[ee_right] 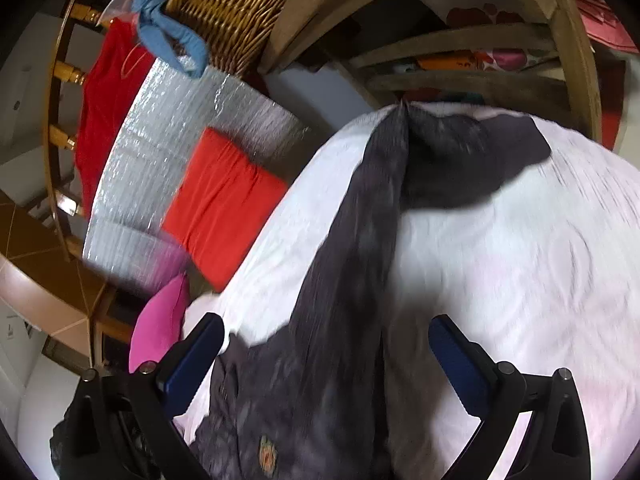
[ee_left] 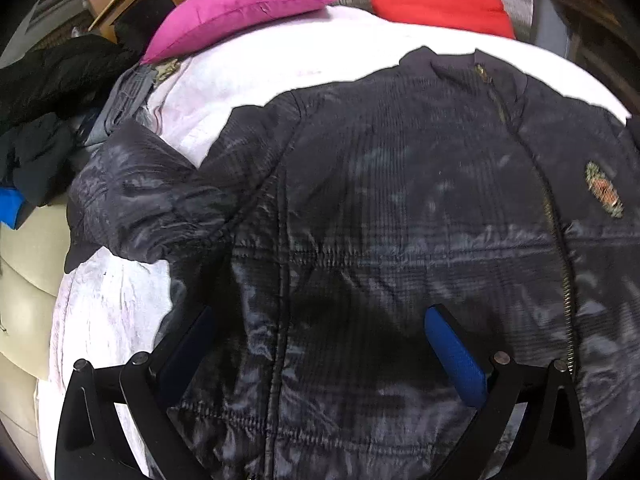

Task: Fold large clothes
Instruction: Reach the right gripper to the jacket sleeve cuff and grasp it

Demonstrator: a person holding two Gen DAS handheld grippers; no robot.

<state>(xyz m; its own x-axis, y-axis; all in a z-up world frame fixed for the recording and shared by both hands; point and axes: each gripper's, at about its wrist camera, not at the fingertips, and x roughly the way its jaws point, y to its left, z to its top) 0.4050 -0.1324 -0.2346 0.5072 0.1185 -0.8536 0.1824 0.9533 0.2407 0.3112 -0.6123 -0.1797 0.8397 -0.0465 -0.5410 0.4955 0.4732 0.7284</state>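
Note:
A dark navy padded jacket point(ee_left: 380, 208) lies front up on a white sheet point(ee_left: 248, 80), zipper point(ee_left: 560, 248) closed, an embroidered badge point(ee_left: 604, 190) on its chest. One sleeve point(ee_left: 148, 200) lies bent out to the left. My left gripper point(ee_left: 320, 320) is open and empty, hovering over the jacket's lower body. In the right wrist view the other sleeve point(ee_right: 352, 248) stretches away across the sheet point(ee_right: 520, 260). My right gripper point(ee_right: 326, 332) is open and empty, its fingers either side of that sleeve near the shoulder. The badge also shows there point(ee_right: 267, 454).
A pink cushion point(ee_left: 236, 8) and a folded red garment point(ee_right: 224, 204) lie on a silver mat point(ee_right: 160, 152) beyond the sheet. Dark clothes point(ee_left: 52, 92) pile at the left. A wicker basket point(ee_right: 228, 12) and wooden chair frames point(ee_right: 460, 64) stand behind.

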